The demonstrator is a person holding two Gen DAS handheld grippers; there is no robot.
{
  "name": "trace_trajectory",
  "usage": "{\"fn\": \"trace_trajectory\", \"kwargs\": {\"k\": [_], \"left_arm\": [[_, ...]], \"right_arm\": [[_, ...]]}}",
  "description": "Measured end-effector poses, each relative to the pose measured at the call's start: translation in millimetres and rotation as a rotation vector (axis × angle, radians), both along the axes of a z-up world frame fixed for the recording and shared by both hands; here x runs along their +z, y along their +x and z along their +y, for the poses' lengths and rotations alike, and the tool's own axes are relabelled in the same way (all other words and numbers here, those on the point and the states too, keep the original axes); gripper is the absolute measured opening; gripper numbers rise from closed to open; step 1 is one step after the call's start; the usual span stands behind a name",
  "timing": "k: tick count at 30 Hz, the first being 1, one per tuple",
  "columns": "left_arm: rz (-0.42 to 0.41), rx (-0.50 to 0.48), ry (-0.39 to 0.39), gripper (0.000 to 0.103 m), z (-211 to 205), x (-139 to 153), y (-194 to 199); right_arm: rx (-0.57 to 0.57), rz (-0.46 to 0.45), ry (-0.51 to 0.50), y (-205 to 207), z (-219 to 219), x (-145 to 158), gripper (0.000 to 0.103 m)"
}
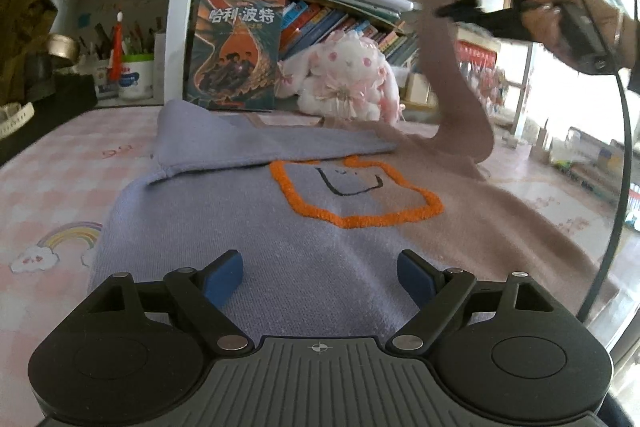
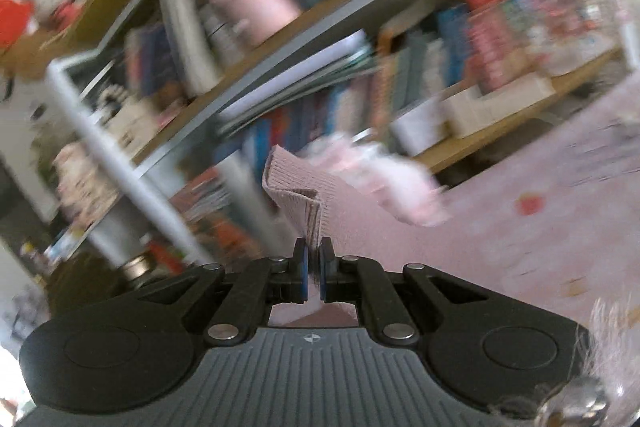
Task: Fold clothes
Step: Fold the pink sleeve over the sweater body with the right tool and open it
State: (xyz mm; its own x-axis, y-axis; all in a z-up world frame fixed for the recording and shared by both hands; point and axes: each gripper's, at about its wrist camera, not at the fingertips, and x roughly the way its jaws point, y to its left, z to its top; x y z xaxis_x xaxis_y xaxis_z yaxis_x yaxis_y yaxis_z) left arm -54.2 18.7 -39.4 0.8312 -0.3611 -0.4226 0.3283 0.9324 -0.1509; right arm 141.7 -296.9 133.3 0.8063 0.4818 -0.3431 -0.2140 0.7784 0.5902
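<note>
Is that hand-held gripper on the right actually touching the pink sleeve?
Touching. The right wrist view shows the right hand-held gripper shut on the pink sleeve, its ribbed cuff pinched between the pads.

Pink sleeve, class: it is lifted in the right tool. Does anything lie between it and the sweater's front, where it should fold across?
Nothing visible blocks it. The right tool holds the pink sleeve up above the sweater; the lilac sleeve already lies folded across the chest.

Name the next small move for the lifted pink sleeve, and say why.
Probably carry the pink sleeve across and lay it on the sweater body. The right gripper is shut on its cuff, held high; the lilac sleeve already lies folded across.
</note>
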Motion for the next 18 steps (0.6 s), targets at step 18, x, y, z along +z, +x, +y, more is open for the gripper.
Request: {"fn": "trace_trajectory", "kwargs": {"k": [18], "left_arm": [[-0.004,-0.009,-0.075,0.086,9,-2,2]], "right_arm": [[0.226,0.108,-0.189,26,170,-65,0.005]]}}
